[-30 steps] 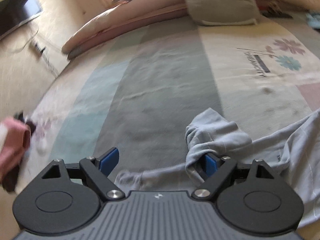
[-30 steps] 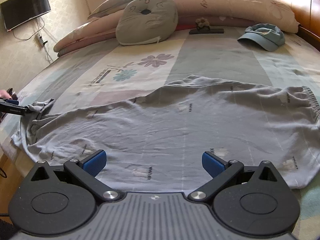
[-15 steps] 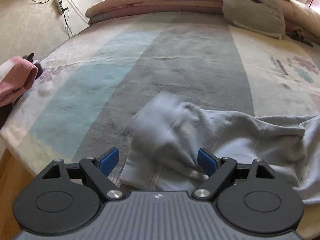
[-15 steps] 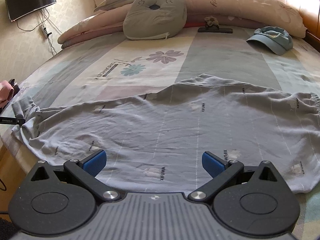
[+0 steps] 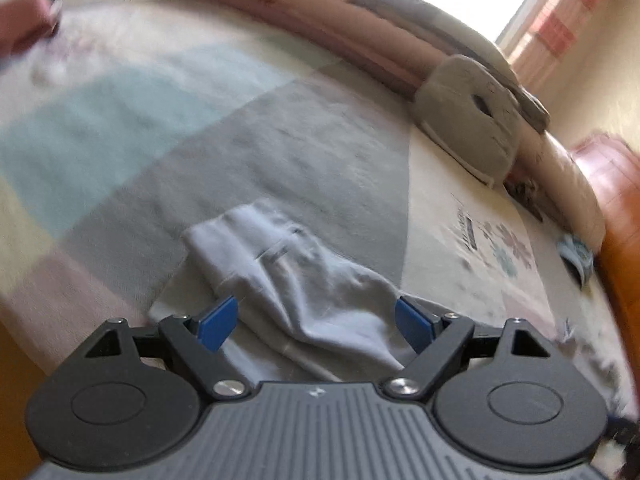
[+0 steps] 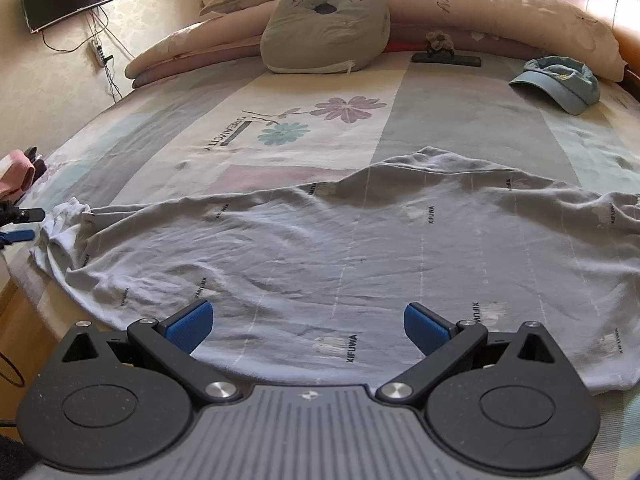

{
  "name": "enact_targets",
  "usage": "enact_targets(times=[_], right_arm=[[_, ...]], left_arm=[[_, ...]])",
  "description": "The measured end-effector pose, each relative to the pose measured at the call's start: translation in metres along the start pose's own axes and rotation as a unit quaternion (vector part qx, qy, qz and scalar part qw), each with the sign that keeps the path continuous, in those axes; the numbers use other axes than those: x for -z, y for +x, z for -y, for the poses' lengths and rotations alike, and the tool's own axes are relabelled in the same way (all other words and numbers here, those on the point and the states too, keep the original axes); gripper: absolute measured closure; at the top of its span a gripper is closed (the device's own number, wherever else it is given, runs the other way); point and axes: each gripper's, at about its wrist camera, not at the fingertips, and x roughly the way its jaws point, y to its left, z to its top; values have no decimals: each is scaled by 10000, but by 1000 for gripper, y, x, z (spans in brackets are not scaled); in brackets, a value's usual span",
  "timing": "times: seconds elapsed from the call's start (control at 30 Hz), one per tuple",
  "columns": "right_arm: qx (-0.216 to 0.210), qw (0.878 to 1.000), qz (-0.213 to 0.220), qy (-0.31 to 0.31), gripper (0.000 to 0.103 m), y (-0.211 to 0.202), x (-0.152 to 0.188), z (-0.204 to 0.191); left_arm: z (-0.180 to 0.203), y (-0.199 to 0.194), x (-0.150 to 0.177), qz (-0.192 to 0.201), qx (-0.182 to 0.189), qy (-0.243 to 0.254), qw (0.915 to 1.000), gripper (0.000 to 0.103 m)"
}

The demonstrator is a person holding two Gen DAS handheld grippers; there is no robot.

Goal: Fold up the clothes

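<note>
Currently the grey shirt [image 6: 360, 248] lies spread across the near part of the bed [image 6: 460, 120], one sleeve [image 5: 280, 272] bunched at the bed's left edge. Left claw [image 5: 316, 320] is spread wide, with the crumpled sleeve lying between its blue pads [image 5: 218, 322]; the pads do not press on the cloth (view blurred). Right claw [image 6: 306, 326] is likewise spread, hovering over the shirt's near hem and pinching nothing. Further up the bed: a grey cushion [image 6: 324, 28], a blue cap [image 6: 560, 82] at right, and long pink pillows [image 6: 500, 12] along the headboard. A pink cloth [image 6: 16, 170] sits at the far left edge.
</note>
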Motion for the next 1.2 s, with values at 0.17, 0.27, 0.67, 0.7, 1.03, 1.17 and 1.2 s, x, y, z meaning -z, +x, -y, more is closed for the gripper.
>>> enact_targets(times=[0.17, 0.27, 0.67, 0.7, 1.03, 1.17, 1.2], right_arm=[[6, 10000, -21, -81, 0, 0, 1, -3], [7, 10000, -28, -24, 0, 1, 0, -1], [-5, 9999, -78, -83, 0, 3, 0, -4], [-8, 9999, -92, -76, 0, 4, 0, -4], [-3, 9998, -156, -112, 0, 7, 2, -7], [-9, 9999, -150, -58, 0, 7, 2, -5], [-2, 9999, -159, -63, 0, 8, 2, -5]], left_arm=[[-21, 8, -1, -17, 355, -621, 9974, 17], [-31, 10, -7, 70, 427, -867, 9953, 17], [-46, 9, -10, 577, 1346, -1379, 9796, 19], [-49, 13, -9, 513, 1242, -1411, 9808, 19], [-76, 30, -11, 626, 1176, -1968, 9713, 51], [-73, 30, -10, 557, 575, -1779, 9808, 98], [-71, 26, -10, 594, 527, -1739, 9816, 98]])
